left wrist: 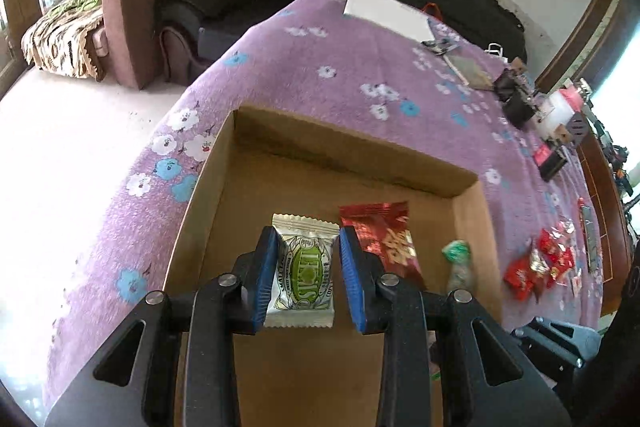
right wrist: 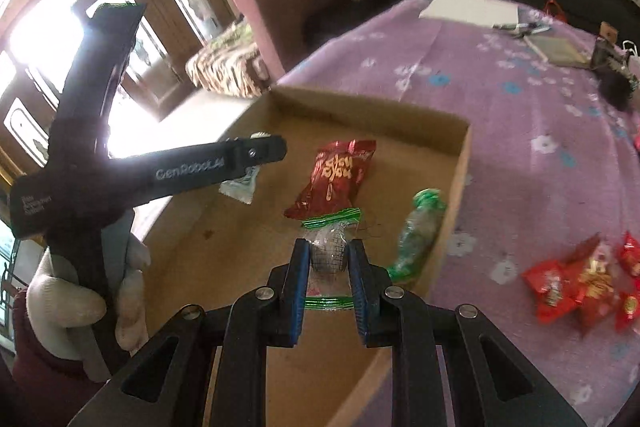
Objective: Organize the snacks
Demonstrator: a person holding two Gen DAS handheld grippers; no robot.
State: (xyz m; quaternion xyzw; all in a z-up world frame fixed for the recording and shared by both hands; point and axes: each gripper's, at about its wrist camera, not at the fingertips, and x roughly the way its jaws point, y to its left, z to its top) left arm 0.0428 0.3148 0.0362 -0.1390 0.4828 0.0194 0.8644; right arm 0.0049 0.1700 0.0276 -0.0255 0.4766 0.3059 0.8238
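A purple flowered blanket (left wrist: 320, 75) is covering the big surface, and a shallow cardboard box (left wrist: 348, 141) is sitting on it, open at the top. Inside the box a red snack packet (right wrist: 334, 179) is lying flat toward the middle, and a green-and-clear wrapped candy (right wrist: 416, 235) is resting close against the box's right wall. A loose pile of red snack packets (right wrist: 588, 279) is waiting on the blanket outside the box, to its right and well apart from the wall. The left gripper (left wrist: 308, 279) is holding a white packet with a green label (left wrist: 305, 275) over the box floor, its blue pads pressing on the packet's two sides; from the right wrist camera the same gripper is reaching in from the left, gripped by a person's gloved hand (right wrist: 84, 303), with a corner of the white packet peeking out beneath its tip. The right gripper (right wrist: 330, 267) is clamping a clear packet with green striped ends (right wrist: 329, 253) (something grey is showing through the wrapper), and it is hanging over the box's near half, just in front of the red packet. At the far end of the blanket a white sheet (left wrist: 386, 13) is lying flat, with small dark items scattered along the right edge, too blurred to name.
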